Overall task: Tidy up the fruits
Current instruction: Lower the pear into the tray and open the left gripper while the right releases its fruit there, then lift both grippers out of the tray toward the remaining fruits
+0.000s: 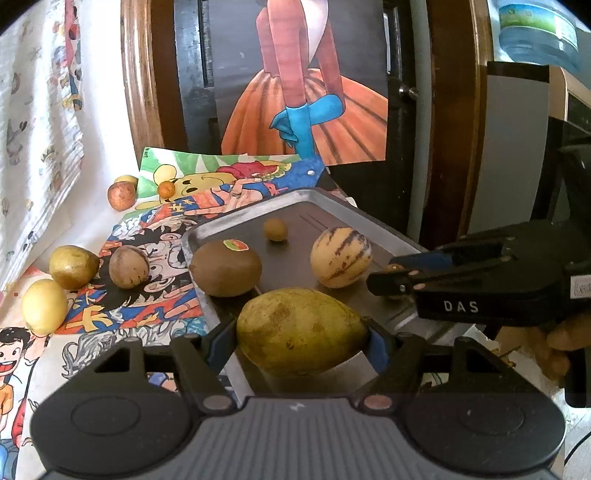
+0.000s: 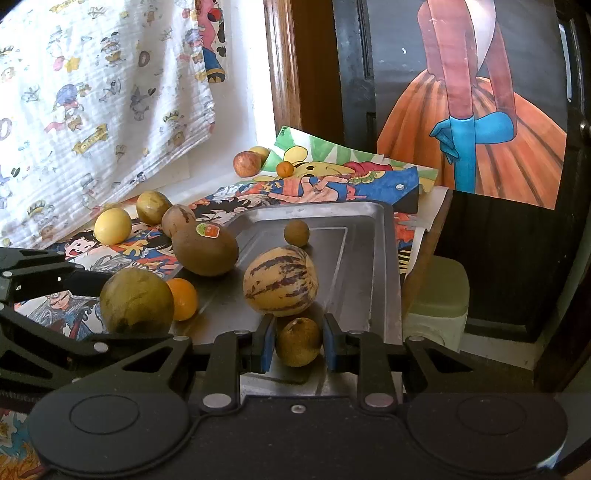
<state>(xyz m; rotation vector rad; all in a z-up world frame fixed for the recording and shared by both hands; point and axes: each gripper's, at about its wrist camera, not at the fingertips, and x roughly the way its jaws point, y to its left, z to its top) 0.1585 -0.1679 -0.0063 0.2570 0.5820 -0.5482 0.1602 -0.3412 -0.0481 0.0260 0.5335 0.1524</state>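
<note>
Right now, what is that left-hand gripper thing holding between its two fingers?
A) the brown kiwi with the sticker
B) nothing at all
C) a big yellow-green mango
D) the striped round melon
C: in the left wrist view the left gripper has its blue pads pressed on either side of the yellow-green mango, while the striped melon and the stickered kiwi sit free on the metal tray.

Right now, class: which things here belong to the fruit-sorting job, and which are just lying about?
Job:
metal tray
mango in left tongs
small brown fruit between right tongs
striped melon
stickered kiwi
yellow fruit

Lying about:
cartoon posters
printed cloth
water bottle
</note>
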